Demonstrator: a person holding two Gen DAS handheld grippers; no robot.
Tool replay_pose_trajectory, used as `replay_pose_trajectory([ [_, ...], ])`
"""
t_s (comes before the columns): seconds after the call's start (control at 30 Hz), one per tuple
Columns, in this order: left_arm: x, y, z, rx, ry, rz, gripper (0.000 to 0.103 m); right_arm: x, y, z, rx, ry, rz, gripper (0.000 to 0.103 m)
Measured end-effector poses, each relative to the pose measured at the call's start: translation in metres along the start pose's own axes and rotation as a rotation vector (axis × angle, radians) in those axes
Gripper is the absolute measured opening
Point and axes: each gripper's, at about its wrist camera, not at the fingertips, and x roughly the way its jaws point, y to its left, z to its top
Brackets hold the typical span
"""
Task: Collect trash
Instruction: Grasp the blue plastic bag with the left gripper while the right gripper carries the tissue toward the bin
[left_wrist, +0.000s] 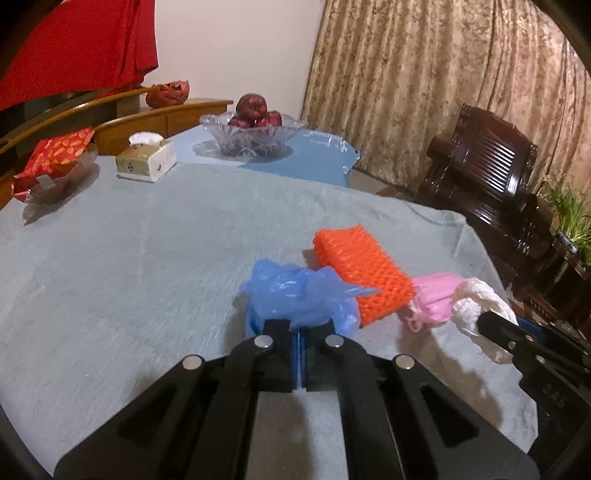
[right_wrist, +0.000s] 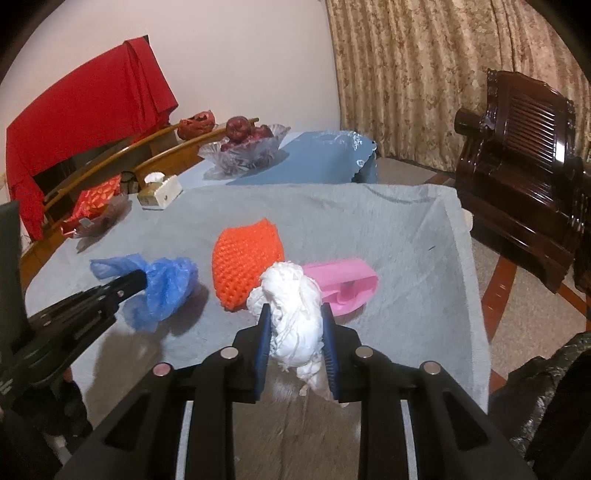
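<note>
Orange foam net (right_wrist: 246, 266) lies between left gripper (left_wrist: 300, 332)'s pinched blue bag (left_wrist: 295, 293) and right gripper (right_wrist: 295, 332)'s pinched white wad (right_wrist: 291, 314).

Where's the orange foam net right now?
The orange foam net lies on the grey tablecloth, between the blue plastic bag in the left gripper and the pink wrapper, just behind the white tissue wad in the right gripper.
</note>
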Motion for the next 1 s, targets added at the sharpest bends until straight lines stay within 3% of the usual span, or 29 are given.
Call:
replay_pose_trajectory([
  [0.47,-0.073,-0.033,0.003,0.029,-0.071,-0.040,0.000,-0.066,-0.002,0.002,0.002,-0.063,0.015,0.026],
  [1.0,-0.127,-0.094,-0.016,0.104,-0.088,-0.135,0.000,-0.149,-0.024,-0.005,0.011,-0.133,-0.051,0.026],
])
